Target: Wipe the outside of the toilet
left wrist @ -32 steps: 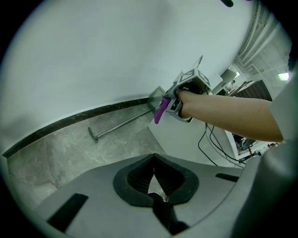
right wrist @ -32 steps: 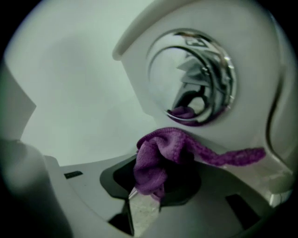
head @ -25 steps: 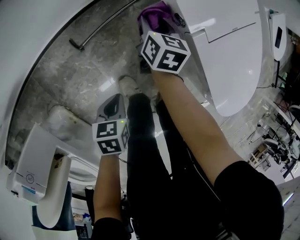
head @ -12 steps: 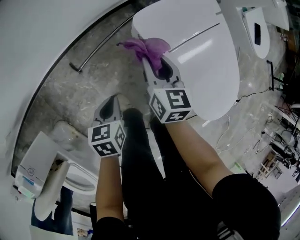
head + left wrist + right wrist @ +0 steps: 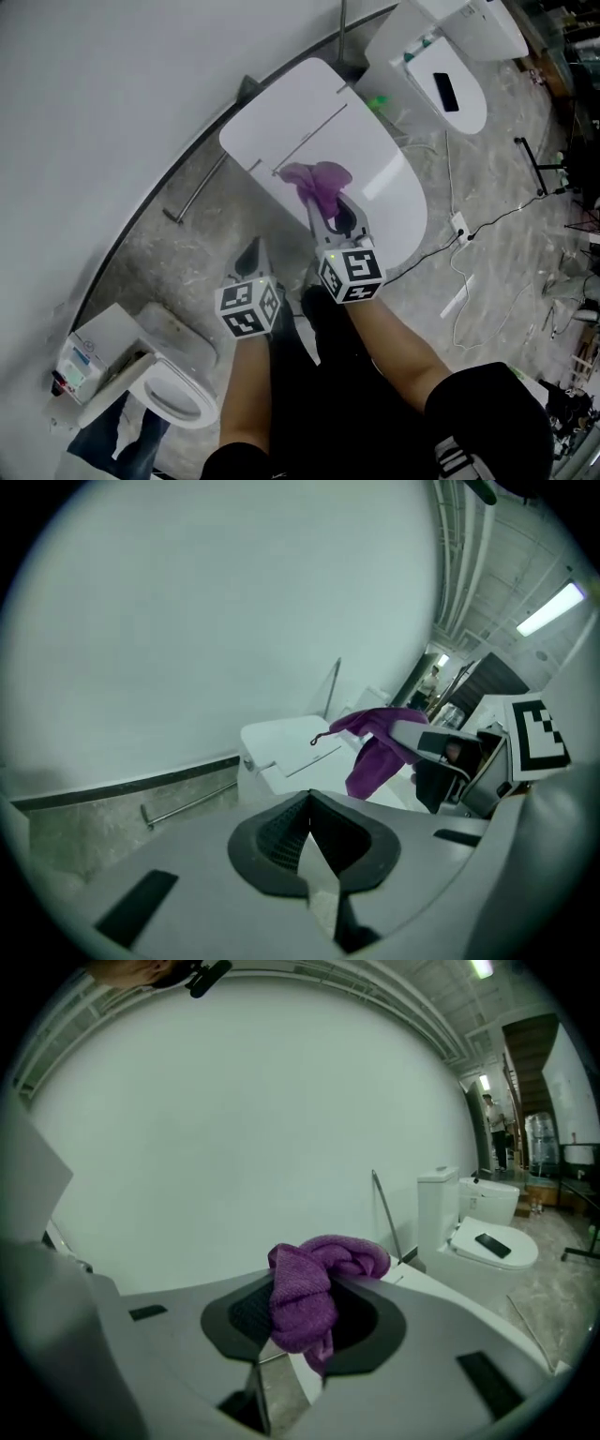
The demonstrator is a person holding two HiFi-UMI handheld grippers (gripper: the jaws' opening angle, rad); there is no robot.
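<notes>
Head view, purple cloth (image 5: 320,180) hiding right hand-held gripper (image 5: 325,202) tips

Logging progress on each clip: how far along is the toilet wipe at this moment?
Done: nothing provable; the toilet lid shows no wipe marks. In hand: the right claw is shut on the purple cloth, held over the lid; contact is unclear. The left claw is shut and empty. Left: probably the whole outside, lid and sides.
</notes>
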